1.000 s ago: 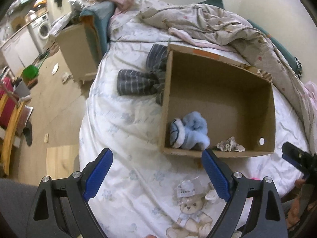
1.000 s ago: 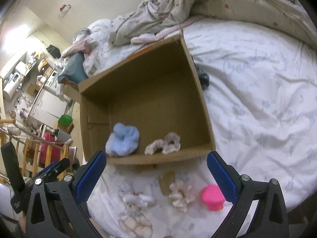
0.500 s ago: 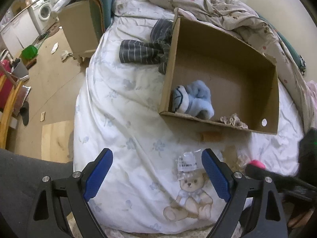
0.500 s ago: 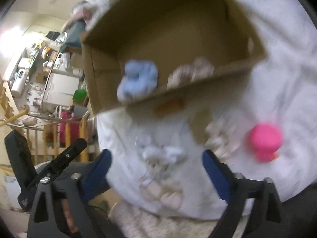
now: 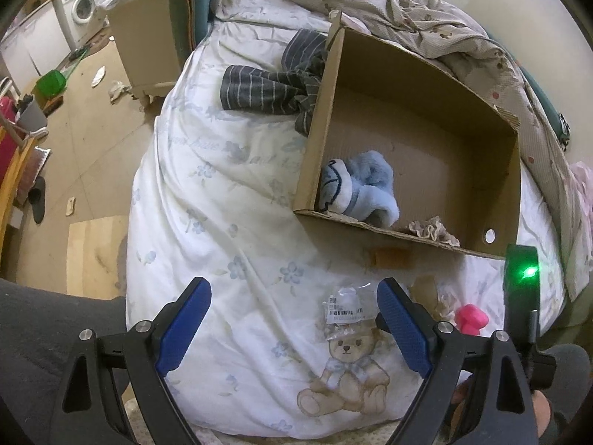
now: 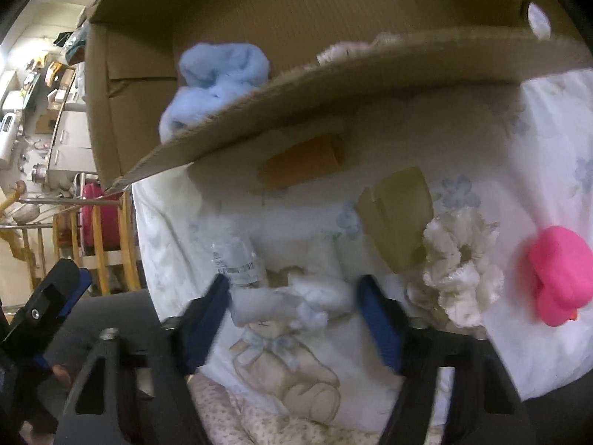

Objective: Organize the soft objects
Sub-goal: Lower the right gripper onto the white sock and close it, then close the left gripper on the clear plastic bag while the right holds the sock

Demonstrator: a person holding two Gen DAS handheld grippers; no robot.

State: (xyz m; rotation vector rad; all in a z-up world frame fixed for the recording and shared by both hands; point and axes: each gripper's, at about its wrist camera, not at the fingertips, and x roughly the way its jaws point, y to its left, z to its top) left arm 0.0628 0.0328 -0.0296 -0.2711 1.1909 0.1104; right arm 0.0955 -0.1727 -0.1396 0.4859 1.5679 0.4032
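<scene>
While your right claw (image 6: 292, 296) was closing, a small white soft bundle in a clear wrapper (image 6: 296, 298) lay on the bed sheet (image 6: 481, 352) right between its blue pads (image 6: 378, 326). The picture was blurred there, so you could not tell whether the pads already pressed on it; a thin gap seemed to remain on each side. The bundle sat over the printed teddy bear (image 6: 285, 363) on the sheet, with its barcode label (image 6: 235, 265) reaching toward the cardboard box (image 6: 333, 85).

Just to the right of that claw lay a cream ruffled scrunchie (image 6: 459, 267), and further right, well clear of the pads, a bright pink toy (image 6: 559, 278). Two scraps of brown cardboard (image 6: 307, 159) lay on the sheet between the claw and the box.

Your left claw (image 5: 292, 326) stood wide apart with nothing between its pads, above the sheet at the near edge of the bed (image 5: 207, 193). The wrapped bundle (image 5: 346, 307) appeared just inside its right pad (image 5: 402, 328), lower on the sheet and not touched by it.

In the box (image 5: 407, 233), a fluffy light-blue sock pair (image 5: 363, 185) lay against the near left corner, and a beige scrunchie (image 5: 433, 230) lay just beside it along the near wall. A grey striped garment (image 5: 270, 85) was bunched against the box's outer left side, and a crumpled patterned blanket (image 5: 426, 22) lay behind the box.
</scene>
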